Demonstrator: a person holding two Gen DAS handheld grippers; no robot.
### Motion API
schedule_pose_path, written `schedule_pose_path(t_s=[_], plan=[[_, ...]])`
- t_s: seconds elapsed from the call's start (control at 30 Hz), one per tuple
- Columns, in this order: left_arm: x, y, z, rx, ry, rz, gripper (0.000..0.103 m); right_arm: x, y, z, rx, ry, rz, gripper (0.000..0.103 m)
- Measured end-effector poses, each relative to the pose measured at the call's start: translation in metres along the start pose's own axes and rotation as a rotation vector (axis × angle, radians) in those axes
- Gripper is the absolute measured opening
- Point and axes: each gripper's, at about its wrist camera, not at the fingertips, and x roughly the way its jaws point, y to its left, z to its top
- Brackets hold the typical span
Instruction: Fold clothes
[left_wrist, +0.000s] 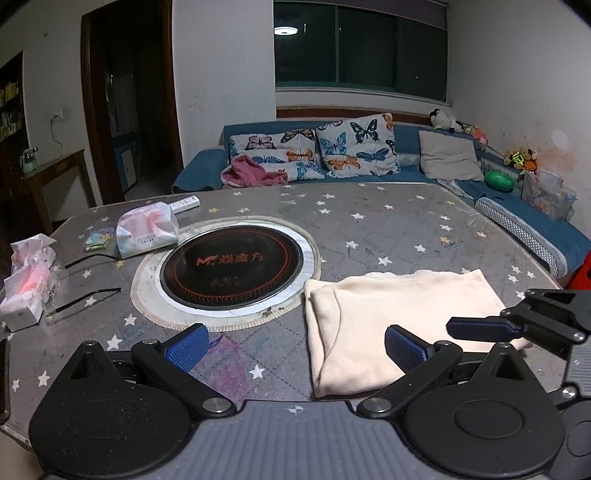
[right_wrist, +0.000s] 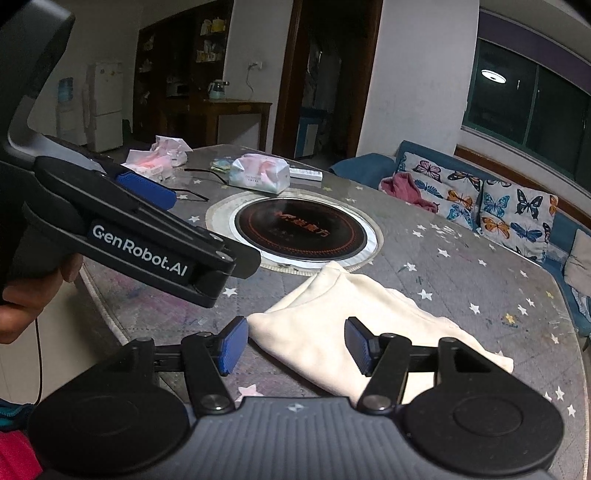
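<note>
While both handheld grippers hover over the near edge of a star-patterned table (left_wrist: 369, 221), a folded cream garment (left_wrist: 388, 317) lies flat between them and the round hotplate (left_wrist: 236, 269) set into the tabletop.

From the left wrist camera, the left gripper (left_wrist: 295, 341) has its blue pads spread wide with nothing between them; bare tablecloth fills the gap. The garment sits at about two o'clock from it, and its near left edge passes just beside the right-hand pad.

Further right, the right gripper (right_wrist: 291, 345) has its jaws apart and pinches nothing. The cloth's near left corner lies between the pads and below them, and the pictures show no pad pressing on it. From this gripper the garment stretches off at roughly one o'clock.

Its long axis appears to run across the table, parallel to the near edge, with the fold line on the left side.

By this reading the right gripper is the nearer one and sits almost over the garment. The left would need to swing right to reach the same edge.
</note>
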Motion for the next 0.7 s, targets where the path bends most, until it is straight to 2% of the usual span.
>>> schedule_pose_path(t_s=[0.33,0.7], plan=[[-0.002,-0.008,0.005,0.016,-0.008,0.000,0.103,-0.001,-0.005,-0.002,0.021,-0.006,-0.004,0.061],[0.013,-0.007,0.008,0.010,0.037,-0.003,0.103,0.014,-0.008,-0.001,0.020,0.022,0.023,0.061]])
